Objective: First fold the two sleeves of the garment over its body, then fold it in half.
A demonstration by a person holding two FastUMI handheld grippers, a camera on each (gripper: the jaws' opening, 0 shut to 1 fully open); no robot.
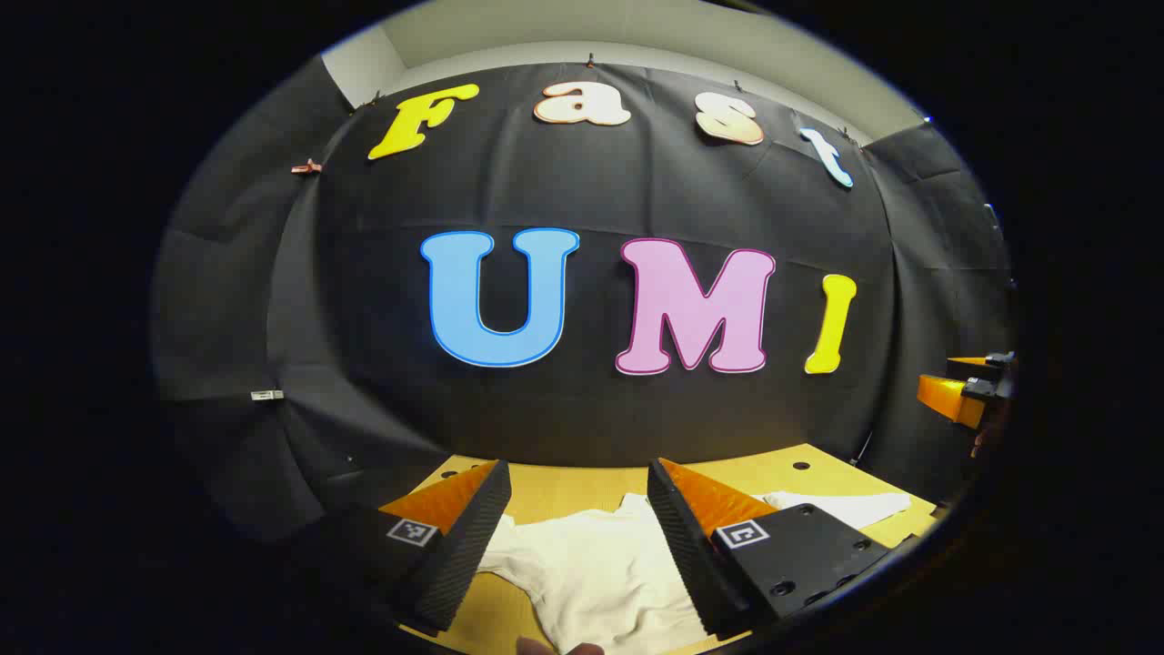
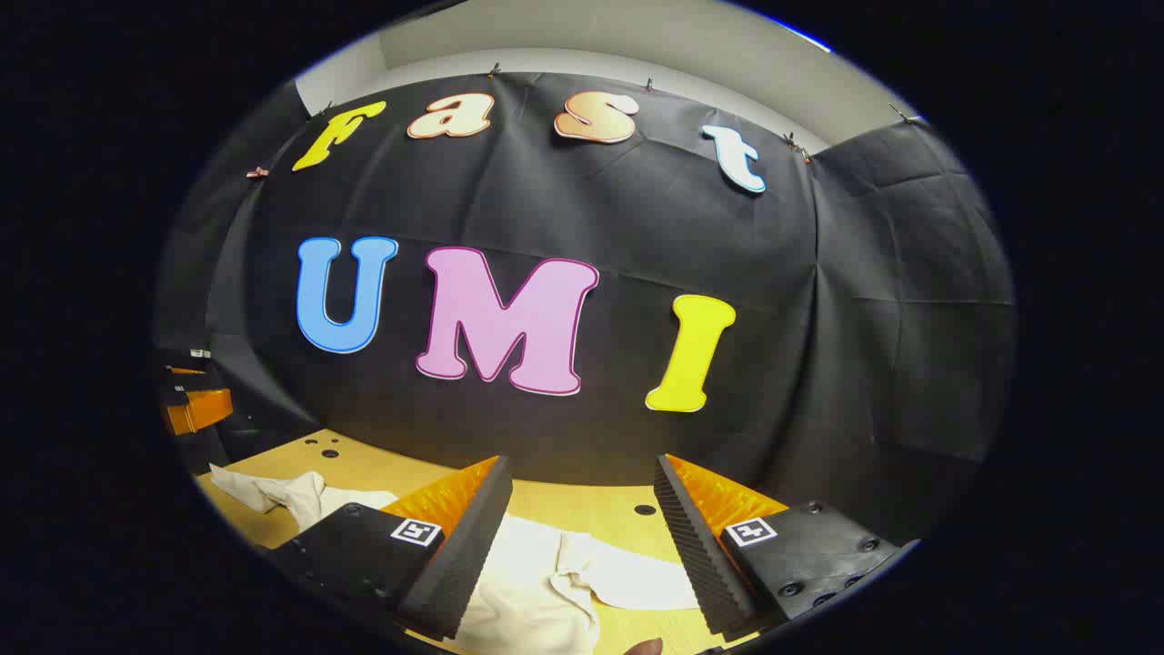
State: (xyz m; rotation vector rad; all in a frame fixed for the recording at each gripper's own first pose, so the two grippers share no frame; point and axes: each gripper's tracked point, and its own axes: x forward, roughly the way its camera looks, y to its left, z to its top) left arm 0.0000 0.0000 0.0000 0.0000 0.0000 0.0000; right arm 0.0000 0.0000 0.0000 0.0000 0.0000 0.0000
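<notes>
A white garment (image 1: 600, 573) lies spread on the wooden table (image 1: 564, 487), one sleeve (image 1: 841, 505) reaching to the right. My left gripper (image 1: 577, 509) hovers open above the cloth with nothing between its fingers. In the right gripper view the same garment (image 2: 546, 582) lies rumpled below my right gripper (image 2: 582, 509), which is open and holds nothing; another sleeve (image 2: 273, 491) trails off to the left. The right gripper (image 1: 964, 391) shows at the far right edge of the left gripper view, and the left gripper (image 2: 195, 405) at the far left edge of the right gripper view.
The black cloth wall (image 1: 591, 409) rises just behind the table's far edge. Small round holes (image 2: 644, 510) dot the tabletop (image 2: 582, 505). A fingertip (image 1: 559, 648) shows at the bottom of the left gripper view, another (image 2: 647, 647) at the bottom of the right gripper view.
</notes>
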